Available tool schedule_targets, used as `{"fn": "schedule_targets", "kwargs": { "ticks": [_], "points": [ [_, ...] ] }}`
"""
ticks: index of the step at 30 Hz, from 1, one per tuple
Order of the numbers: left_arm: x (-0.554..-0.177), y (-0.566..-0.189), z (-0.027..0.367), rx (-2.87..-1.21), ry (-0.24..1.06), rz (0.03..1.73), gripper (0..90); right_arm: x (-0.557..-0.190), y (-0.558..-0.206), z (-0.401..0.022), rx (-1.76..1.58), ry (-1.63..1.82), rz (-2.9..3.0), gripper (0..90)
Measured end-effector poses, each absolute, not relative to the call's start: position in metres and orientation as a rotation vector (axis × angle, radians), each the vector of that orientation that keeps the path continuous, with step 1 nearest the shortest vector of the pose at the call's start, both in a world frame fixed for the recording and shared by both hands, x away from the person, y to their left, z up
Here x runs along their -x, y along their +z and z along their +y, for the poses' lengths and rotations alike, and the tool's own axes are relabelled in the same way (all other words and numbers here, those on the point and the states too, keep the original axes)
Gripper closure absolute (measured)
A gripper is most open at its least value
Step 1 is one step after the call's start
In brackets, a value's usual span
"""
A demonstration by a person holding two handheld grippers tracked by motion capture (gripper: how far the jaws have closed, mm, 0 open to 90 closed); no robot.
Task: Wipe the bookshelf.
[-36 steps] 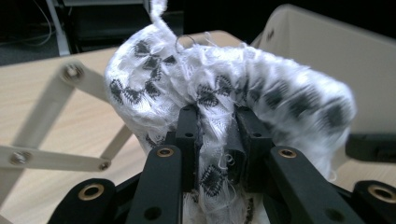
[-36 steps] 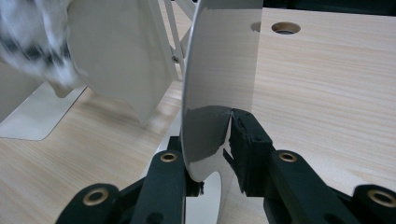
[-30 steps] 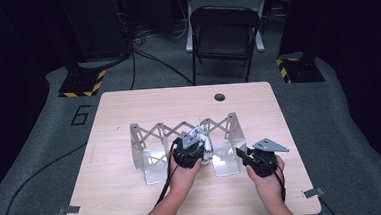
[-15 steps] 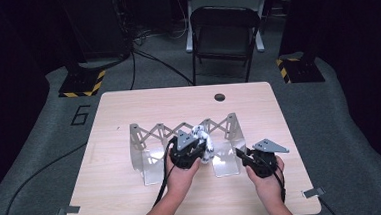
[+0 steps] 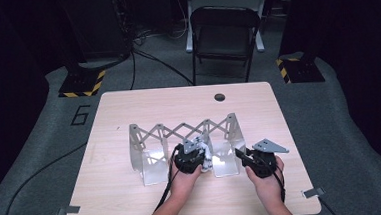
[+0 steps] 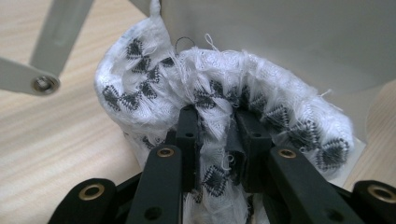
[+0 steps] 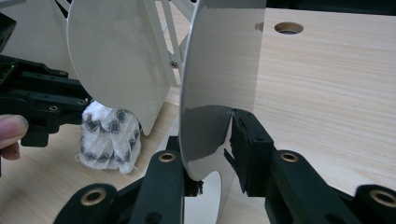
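Patterned cloth (image 6: 224, 102) bunched, clamped in left gripper (image 6: 215, 135) jaws, lower end hidden, right gripper (image 7: 219, 140) jaws pinching rack panel (image 7: 219, 70).

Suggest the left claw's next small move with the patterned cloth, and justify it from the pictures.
Probably ease the rolled cloth further down into the slot between the rack's white dividers: the left claw pinches it beside one divider, while the right claw steadies the end panel.

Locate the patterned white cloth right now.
High view: the cloth is pinched in the left tool, between two panels of the rack, centre table.
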State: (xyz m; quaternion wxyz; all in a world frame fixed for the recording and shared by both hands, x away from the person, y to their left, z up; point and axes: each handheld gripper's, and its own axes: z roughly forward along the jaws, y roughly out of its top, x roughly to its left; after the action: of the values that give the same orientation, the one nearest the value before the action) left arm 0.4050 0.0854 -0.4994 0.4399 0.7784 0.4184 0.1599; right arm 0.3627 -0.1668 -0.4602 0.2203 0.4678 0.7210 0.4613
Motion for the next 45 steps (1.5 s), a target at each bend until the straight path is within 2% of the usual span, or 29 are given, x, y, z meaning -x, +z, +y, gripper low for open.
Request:
{"fn": "schedule_targets", "kwargs": {
  "ticks": [2, 3, 5, 6, 9, 11, 19, 22, 27, 29, 32, 35, 40, 45],
  "points": [
    [-0.404, -0.491, 0.088, -1.903, 0.395, 1.032, 74.2, -0.363, -0.460, -0.167, -1.290, 1.277, 1.996, 73.8],
    [-0.402, -0.471, 0.094, -1.839, 0.397, 1.011, 74.2, -0.362, -0.460, -0.166, -1.297, 1.276, 1.994, 73.8],
    [-0.401, -0.464, 0.094, -1.806, 0.404, 1.006, 74.3, -0.362, -0.460, -0.166, -1.297, 1.276, 1.994, 73.8],
    [-0.398, -0.446, 0.095, -1.763, 0.438, 0.971, 74.3, -0.362, -0.460, -0.166, -1.298, 1.276, 1.993, 73.8],
    [-0.397, -0.436, 0.096, -1.756, 0.468, 0.944, 74.2, -0.362, -0.460, -0.165, -1.296, 1.275, 1.994, 73.8],
    [-0.398, -0.439, 0.096, -1.762, 0.461, 0.945, 74.2, -0.362, -0.460, -0.165, -1.288, 1.271, 1.997, 73.6],
    [-0.407, -0.493, 0.089, -1.921, 0.384, 1.016, 74.2, -0.362, -0.460, -0.166, -1.291, 1.276, 1.999, 73.4],
    [-0.408, -0.493, 0.091, -1.924, 0.380, 1.019, 74.1, -0.362, -0.460, -0.166, -1.291, 1.277, 1.999, 73.4],
    [-0.403, -0.469, 0.095, -1.843, 0.382, 0.995, 74.2, -0.362, -0.460, -0.165, -1.285, 1.277, 1.998, 73.3],
    [-0.397, -0.447, 0.097, -1.797, 0.408, 0.949, 74.2, -0.362, -0.460, -0.164, -1.286, 1.277, 1.999, 73.0],
    [-0.395, -0.440, 0.098, -1.779, 0.425, 0.932, 74.2, -0.361, -0.460, -0.163, -1.289, 1.276, 1.996, 72.6],
    [-0.396, -0.447, 0.097, -1.802, 0.417, 0.934, 74.1, -0.361, -0.460, -0.163, -1.289, 1.277, 1.997, 72.5],
    [-0.401, -0.487, 0.094, -1.897, 0.376, 0.995, 74.1, -0.361, -0.461, -0.164, -1.292, 1.287, 1.996, 72.2],
    [-0.398, -0.490, 0.095, -1.929, 0.366, 0.986, 74.1, -0.361, -0.461, -0.164, -1.284, 1.287, 1.998, 72.1]
  ]
}}
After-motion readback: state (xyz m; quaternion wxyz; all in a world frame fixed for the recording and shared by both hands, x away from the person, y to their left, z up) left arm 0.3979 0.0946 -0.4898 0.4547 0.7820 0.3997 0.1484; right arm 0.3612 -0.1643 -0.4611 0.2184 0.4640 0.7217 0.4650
